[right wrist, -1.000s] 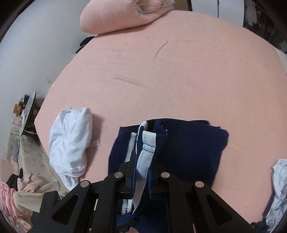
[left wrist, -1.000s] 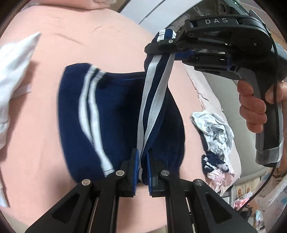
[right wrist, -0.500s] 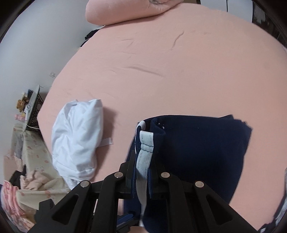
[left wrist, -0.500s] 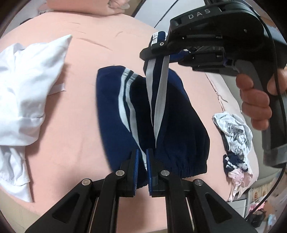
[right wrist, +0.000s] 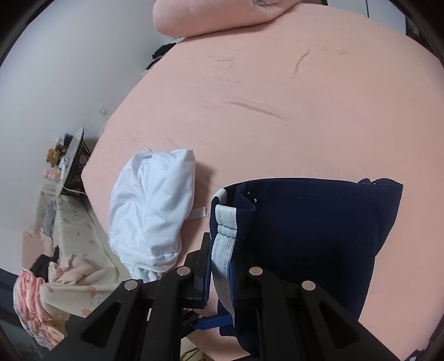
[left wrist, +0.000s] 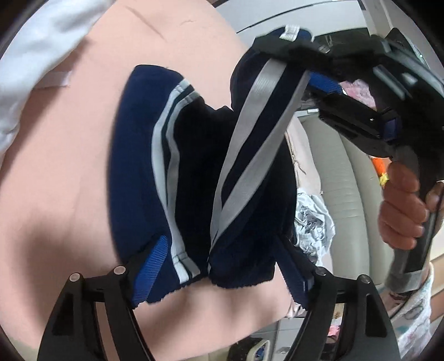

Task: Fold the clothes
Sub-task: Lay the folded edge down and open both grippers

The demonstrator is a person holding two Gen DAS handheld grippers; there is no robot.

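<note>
Navy shorts (left wrist: 194,172) with white side stripes lie folded on the pink bed (left wrist: 55,166). My left gripper (left wrist: 222,275) is low over their near hem with its jaws opening. The hem lies loose between the blue pads (left wrist: 151,266), which do not press it. My right gripper (left wrist: 288,36), held by a hand (left wrist: 399,211), is shut on the striped edge and holds it up above the bed. In the right wrist view the right gripper (right wrist: 220,277) pinches the white ribbed band (right wrist: 223,238), with the rest of the navy shorts (right wrist: 319,227) spread to the right.
A crumpled white garment (right wrist: 152,211) lies just left of the shorts. A rolled pink duvet (right wrist: 222,16) sits at the far end of the bed (right wrist: 277,111). A small heap of clothes (left wrist: 313,222) lies by the bed's right edge. A black rack (right wrist: 72,166) stands beside the bed.
The left jaws have opened wide and let go of the hem, and the left gripper has sunk closer to the shorts. The right gripper still holds the striped edge.
</note>
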